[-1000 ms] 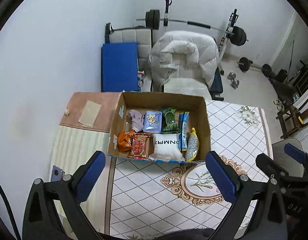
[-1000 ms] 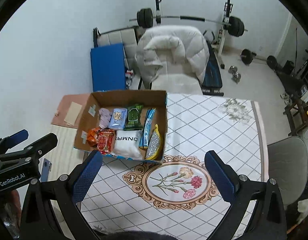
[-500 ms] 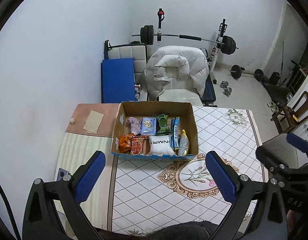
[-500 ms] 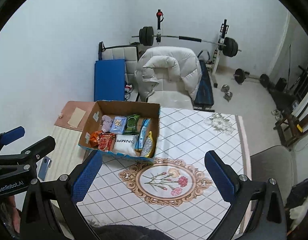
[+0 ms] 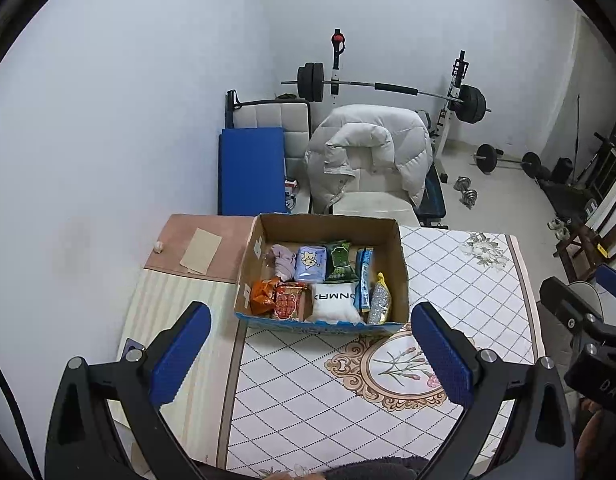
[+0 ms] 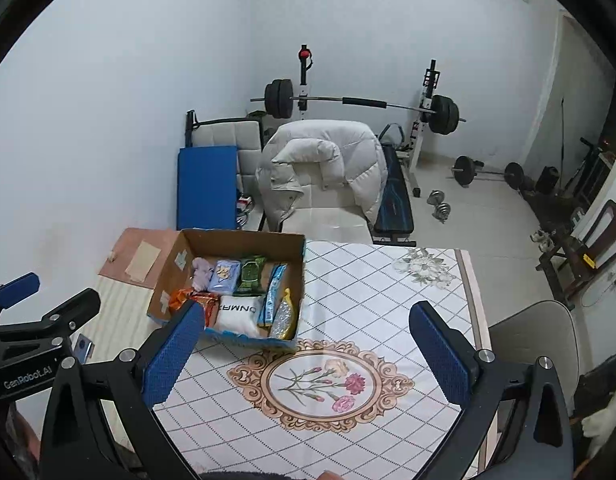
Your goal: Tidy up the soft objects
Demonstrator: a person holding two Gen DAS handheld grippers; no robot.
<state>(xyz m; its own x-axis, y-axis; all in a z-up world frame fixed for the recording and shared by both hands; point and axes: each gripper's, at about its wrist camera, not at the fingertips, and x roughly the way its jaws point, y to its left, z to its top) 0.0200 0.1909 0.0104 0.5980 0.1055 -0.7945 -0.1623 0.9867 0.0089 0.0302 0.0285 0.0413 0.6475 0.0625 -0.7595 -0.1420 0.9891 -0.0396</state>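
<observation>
Fingers of left gripper (image 5: 309,354) and right gripper (image 6: 306,354) wide apart (both empty), above tablecloth (image 6: 367,288) near packed cardboard box (image 5: 401,256).

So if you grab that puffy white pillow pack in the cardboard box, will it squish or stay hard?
The puffy white pillow pack would probably squish, since it bulges with rounded corners. It looks light for its size. Lying flat in the cardboard box, it is unlikely to roll.

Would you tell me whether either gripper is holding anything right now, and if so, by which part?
Nothing is held. The left gripper and the right gripper are both open with nothing between their fingers, above the table; the soft items lie in the cardboard box.
</observation>
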